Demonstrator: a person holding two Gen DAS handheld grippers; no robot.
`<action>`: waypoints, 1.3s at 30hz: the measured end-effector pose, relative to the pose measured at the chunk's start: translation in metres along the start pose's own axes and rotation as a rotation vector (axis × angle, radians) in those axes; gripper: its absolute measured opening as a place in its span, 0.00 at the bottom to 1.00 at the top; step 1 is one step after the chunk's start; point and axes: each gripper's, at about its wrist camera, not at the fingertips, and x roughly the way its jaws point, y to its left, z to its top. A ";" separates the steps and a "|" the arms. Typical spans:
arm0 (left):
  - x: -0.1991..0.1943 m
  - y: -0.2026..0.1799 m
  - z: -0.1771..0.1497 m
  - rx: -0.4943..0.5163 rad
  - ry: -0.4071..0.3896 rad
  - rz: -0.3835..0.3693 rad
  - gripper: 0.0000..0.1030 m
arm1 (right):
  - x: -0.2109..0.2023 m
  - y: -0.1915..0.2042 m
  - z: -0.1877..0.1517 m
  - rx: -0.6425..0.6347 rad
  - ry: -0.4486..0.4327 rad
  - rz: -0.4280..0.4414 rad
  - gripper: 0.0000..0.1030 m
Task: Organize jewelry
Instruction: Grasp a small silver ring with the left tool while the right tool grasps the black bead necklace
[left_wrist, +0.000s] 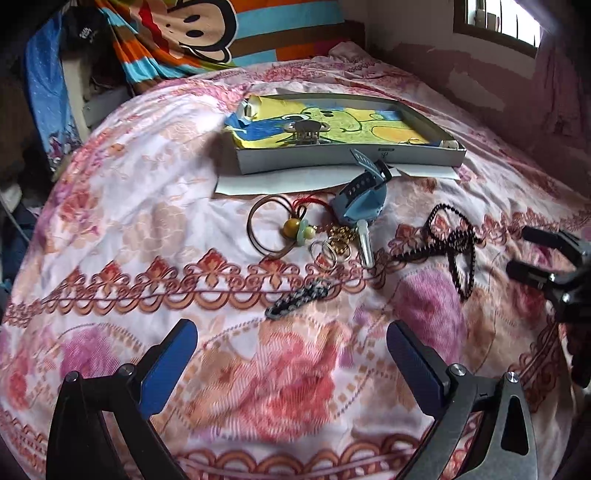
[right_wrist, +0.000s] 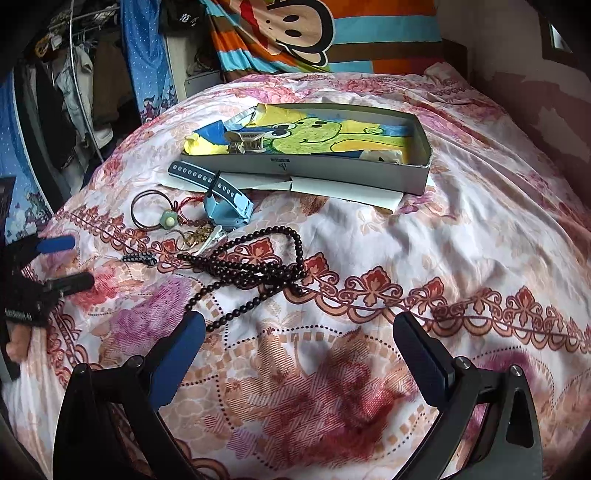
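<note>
Jewelry lies scattered on a floral bedspread (left_wrist: 155, 229). A dark bead necklace (left_wrist: 439, 246) (right_wrist: 266, 275) sprawls nearest my right gripper. Left of it are a blue watch (left_wrist: 364, 199) (right_wrist: 227, 206), a silver hair clip (left_wrist: 364, 243), thin rings (left_wrist: 327, 253), a gold chain (left_wrist: 340, 234), a brown hoop with beads (left_wrist: 266, 229) (right_wrist: 147, 212) and a black-and-white braided bracelet (left_wrist: 299, 299) (right_wrist: 138, 258). Behind them a shallow grey box (left_wrist: 351, 158) (right_wrist: 332, 170) holds a claw clip (left_wrist: 304, 133) (right_wrist: 247, 142). My left gripper (left_wrist: 291, 343) (right_wrist: 79, 262) and right gripper (right_wrist: 300, 332) (left_wrist: 519, 251) are both open and hold nothing.
White paper (left_wrist: 277, 181) sticks out from under the box. A striped monkey-print blanket (left_wrist: 192, 33) hangs at the bed's far end. Hanging clothes (right_wrist: 81, 74) crowd the left side, and a pink wall with a window (left_wrist: 498, 22) is on the right.
</note>
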 end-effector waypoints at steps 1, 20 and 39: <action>0.005 0.001 0.003 0.004 0.010 -0.015 1.00 | 0.002 0.001 0.001 -0.010 0.001 -0.001 0.97; 0.066 -0.002 0.014 0.066 0.126 -0.090 0.69 | 0.052 0.018 0.026 -0.135 0.035 0.088 0.97; 0.071 -0.014 0.016 0.129 0.123 -0.039 0.08 | 0.059 0.022 0.020 -0.117 -0.005 0.084 0.79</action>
